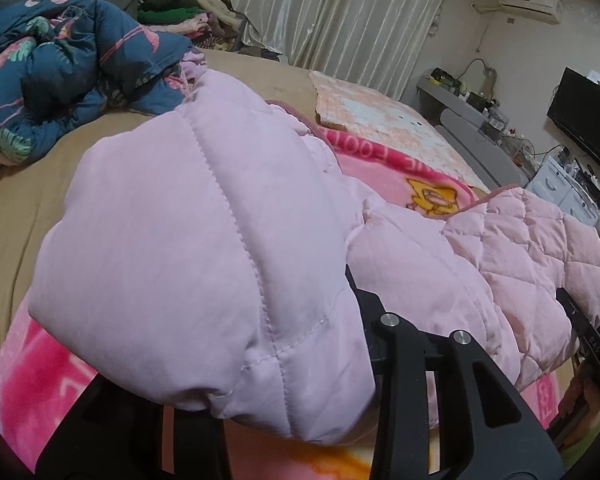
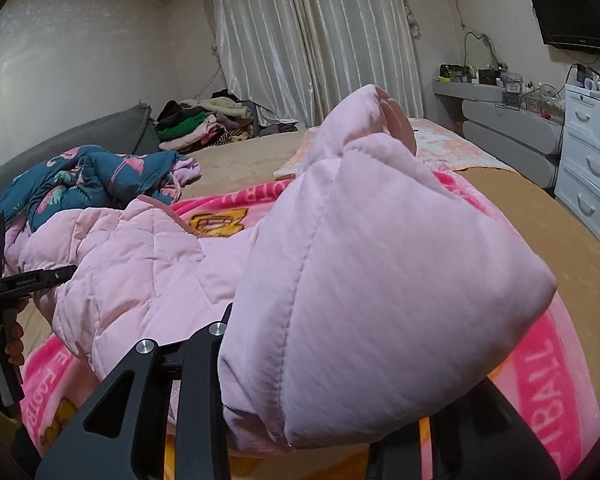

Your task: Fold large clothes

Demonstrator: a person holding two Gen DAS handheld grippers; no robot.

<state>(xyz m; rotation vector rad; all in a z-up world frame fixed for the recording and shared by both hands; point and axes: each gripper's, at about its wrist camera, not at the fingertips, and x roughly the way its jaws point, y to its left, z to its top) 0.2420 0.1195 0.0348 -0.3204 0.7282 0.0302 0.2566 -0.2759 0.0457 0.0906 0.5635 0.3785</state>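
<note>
At the far left of the bed [image 1: 40, 200], a dark blue flamingo-print quilt [image 1: 60, 72] lies crumpled, with a pile of folded clothes [image 2: 204, 124] behind it against the pale curtains [image 2: 308, 40]. A bright pink blanket [image 2: 540, 380] with yellow cartoon figures is spread over the tan sheet, and on it lies the task's thing, a pale pink quilted jacket [image 1: 520, 240], with both of its puffy ends lifted toward the cameras. The left hand-held gripper [image 1: 340, 360] is closed narrowly on one end of the jacket, the padded fabric bulging out over its black fingers and hiding the tips. In the right wrist view, that same tool shows at the left edge, with a person's hand [image 2: 12, 340] wrapped around its grip. The right hand-held gripper [image 2: 284, 380] is likewise clamped on the other padded end, which stands up as a fat bundle in front of its lens, its pads buried in the cloth. Farther right, beyond the bed's edge, a grey shelf unit [image 2: 512, 132] carries small clutter and cables, a white chest of drawers [image 2: 592, 160] stands beside it, and a dark television [image 2: 572, 8] hangs on the wall above.
</note>
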